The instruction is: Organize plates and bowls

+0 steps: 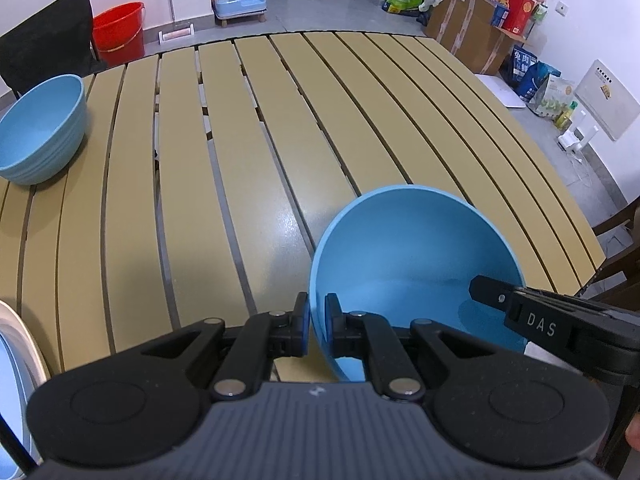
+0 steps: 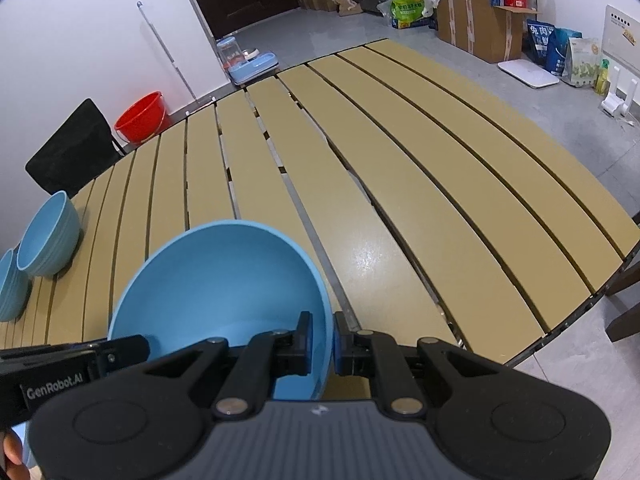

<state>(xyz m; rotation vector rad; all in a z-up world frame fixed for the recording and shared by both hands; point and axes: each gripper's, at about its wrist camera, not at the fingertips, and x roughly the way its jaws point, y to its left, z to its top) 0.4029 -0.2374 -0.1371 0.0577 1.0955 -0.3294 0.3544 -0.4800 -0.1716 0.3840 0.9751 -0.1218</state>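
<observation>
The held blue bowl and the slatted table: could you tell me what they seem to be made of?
Blue bowl: likely matte plastic or melamine, uniformly coloured, thin-rimmed, with a soft sheen. Slatted table: tan slats with a smooth coating and glare spot, possibly painted metal or composite; unclear.

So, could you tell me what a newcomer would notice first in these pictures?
The big blue bowl up front, tilted, with both grippers clamped on its rim: left gripper on one side, right gripper on the other. Then the slatted table beneath, and a second bowl at its far left edge.
</observation>
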